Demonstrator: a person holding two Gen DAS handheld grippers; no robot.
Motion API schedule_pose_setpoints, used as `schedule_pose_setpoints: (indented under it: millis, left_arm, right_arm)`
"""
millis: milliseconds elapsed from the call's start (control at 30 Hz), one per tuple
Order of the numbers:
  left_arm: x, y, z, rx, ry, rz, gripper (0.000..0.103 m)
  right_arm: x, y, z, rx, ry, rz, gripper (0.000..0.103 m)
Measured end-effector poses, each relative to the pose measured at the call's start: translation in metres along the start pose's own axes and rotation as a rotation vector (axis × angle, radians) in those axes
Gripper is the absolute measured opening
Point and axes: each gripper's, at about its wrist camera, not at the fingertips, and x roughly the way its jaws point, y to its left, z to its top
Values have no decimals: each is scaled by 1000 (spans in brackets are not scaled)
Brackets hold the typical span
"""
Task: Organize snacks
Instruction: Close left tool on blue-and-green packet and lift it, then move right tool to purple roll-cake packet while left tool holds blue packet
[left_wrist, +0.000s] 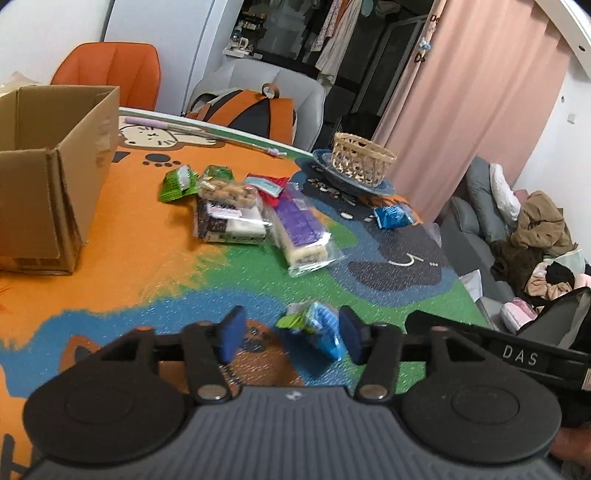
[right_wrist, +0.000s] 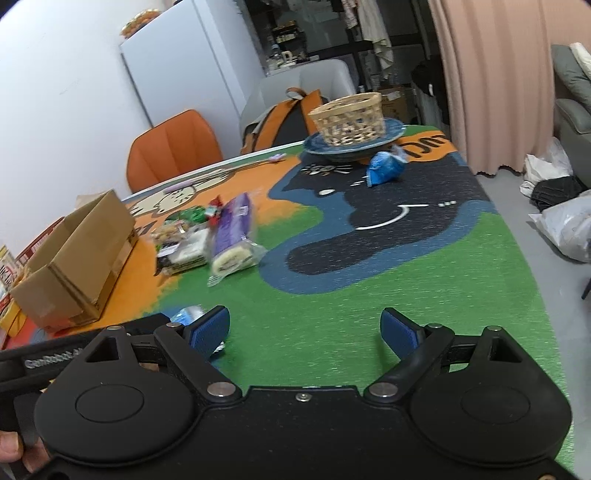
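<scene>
Mostly the green stretch of the table mat near the right gripper lies bare, running to the table's right edge with floor beyond. At the left a cardboard box stands open-topped, and a pile of snack packs lies just beside it; a wicker basket sits on a blue plate at the far edge, a blue packet near it. The left gripper has its jaws partly apart, with a small blue and green snack packet between them, lying against the right pad and clear of the left one. The right gripper's jaws stand wide, holding nothing
</scene>
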Motion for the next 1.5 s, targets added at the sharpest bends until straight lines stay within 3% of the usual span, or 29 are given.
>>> schedule_pose_setpoints:
  millis: [200, 533, 633, 700, 767, 1500]
  left_arm:
    - [3, -10, 2, 14, -14, -18, 69]
    - [30, -10, -1, -9, 22, -22, 70]
    - [33, -11, -2, 27, 20, -10, 64]
    - [34, -11, -3, 51, 16, 6, 45]
    - [35, -7, -1, 45, 20, 9, 38]
    - [14, 44, 28, -33, -52, 86, 36]
  right_arm:
    - [1, -10, 1, 19, -2, -8, 89]
    - [10, -15, 3, 26, 14, -6, 89]
    - [15, -14, 4, 23, 18, -1, 89]
    - [19, -11, 5, 17, 20, 5, 89]
    - [23, -8, 7, 13, 23, 14, 89]
    - [62, 54, 36, -98, 41, 92, 89]
